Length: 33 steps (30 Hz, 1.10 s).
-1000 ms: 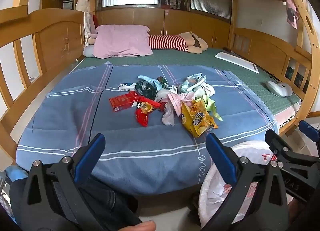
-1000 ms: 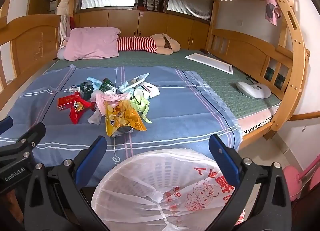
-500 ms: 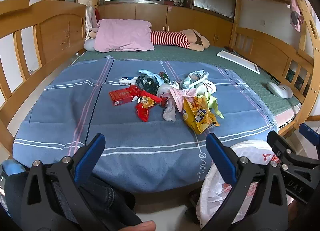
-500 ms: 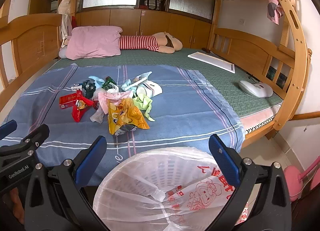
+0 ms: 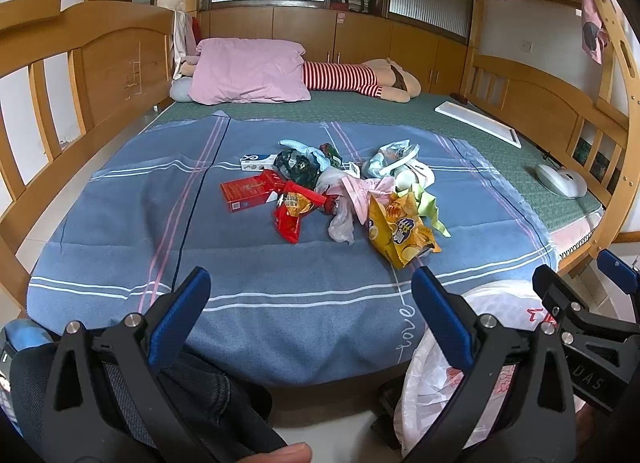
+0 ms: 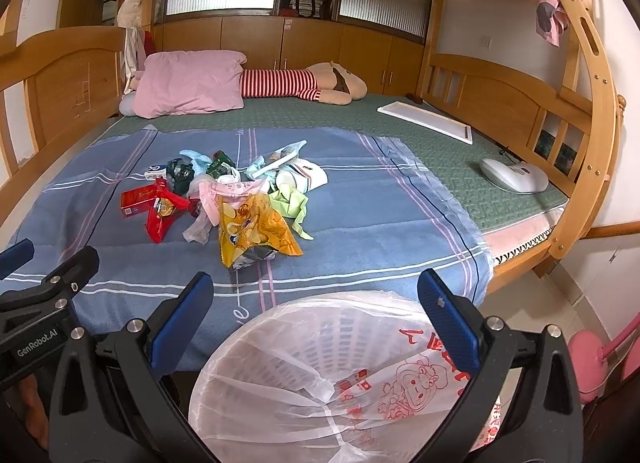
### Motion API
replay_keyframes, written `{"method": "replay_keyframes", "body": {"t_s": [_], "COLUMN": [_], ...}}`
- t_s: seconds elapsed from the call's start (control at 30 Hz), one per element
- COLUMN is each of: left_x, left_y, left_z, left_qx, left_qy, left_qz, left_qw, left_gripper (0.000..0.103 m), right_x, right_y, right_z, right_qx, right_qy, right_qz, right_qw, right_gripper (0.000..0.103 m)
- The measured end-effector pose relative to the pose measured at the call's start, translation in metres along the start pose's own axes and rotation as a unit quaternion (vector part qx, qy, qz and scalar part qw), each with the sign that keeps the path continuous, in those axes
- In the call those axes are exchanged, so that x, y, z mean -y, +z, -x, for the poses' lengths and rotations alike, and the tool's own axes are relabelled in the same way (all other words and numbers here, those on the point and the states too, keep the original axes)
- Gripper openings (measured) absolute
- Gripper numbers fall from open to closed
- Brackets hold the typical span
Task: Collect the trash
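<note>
The left tongs (image 5: 306, 303) and the right tongs (image 6: 316, 303) are both spread wide and grip nothing; each hovers off the foot of the bed, in front of the blue striped blanket (image 5: 120, 231).

The trash pile (image 5: 332, 191) lies in the middle of this blanket: a yellow chip bag (image 5: 400, 233) nearest to the tongs, a red box (image 5: 246, 193) at the left side, a red snack wrapper (image 5: 292, 213), a pink plastic bag (image 5: 360, 193) and a white paper cup (image 6: 302, 179) behind.

The right view looks down into the trash basket (image 6: 320, 363), which stands on the floor just below the right tongs. It is lined with a white plastic bag with a red cartoon monkey and red Chinese characters that appear upside down. The left view shows only an edge of this bag (image 5: 424, 383), behind the left tongs' right finger. It shows also a dark trouser leg (image 5: 208, 395) and a fingertip at the bottom, which the right view does not give.

Readable writing: "love" on the blanket edge in the left view, "GenRobot.AI" on the left device seen from the right view, and "DAS" on the right device seen from the left view.

At the far end lie a pink pillow (image 6: 188, 81) and a striped plush toy (image 6: 304, 85).
</note>
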<state>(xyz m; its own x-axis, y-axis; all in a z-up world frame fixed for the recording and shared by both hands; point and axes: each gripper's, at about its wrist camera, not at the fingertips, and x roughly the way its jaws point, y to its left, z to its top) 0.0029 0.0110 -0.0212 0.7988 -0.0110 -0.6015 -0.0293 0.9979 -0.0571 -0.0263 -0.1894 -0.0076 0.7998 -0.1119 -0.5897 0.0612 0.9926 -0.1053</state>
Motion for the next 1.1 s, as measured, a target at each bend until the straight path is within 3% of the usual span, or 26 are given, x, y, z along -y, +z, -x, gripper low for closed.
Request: {"method": "replay_keyframes", "body": {"t_s": [1.1], "left_x": [-0.0005], "left_y": [0.0015], "left_z": [-0.0002], "left_qx": [-0.006], "left_qy": [-0.001], "left_qz": [0.000], "left_qw": [1.0000], "left_gripper": [0.100], "right_x": [-0.0011], "right_y": [-0.0014], "right_z": [-0.0003], "right_qx": [-0.007], "right_qy": [0.008], "right_qz": [-0.002], "right_qw": [1.000], "right_gripper": [0.100]}}
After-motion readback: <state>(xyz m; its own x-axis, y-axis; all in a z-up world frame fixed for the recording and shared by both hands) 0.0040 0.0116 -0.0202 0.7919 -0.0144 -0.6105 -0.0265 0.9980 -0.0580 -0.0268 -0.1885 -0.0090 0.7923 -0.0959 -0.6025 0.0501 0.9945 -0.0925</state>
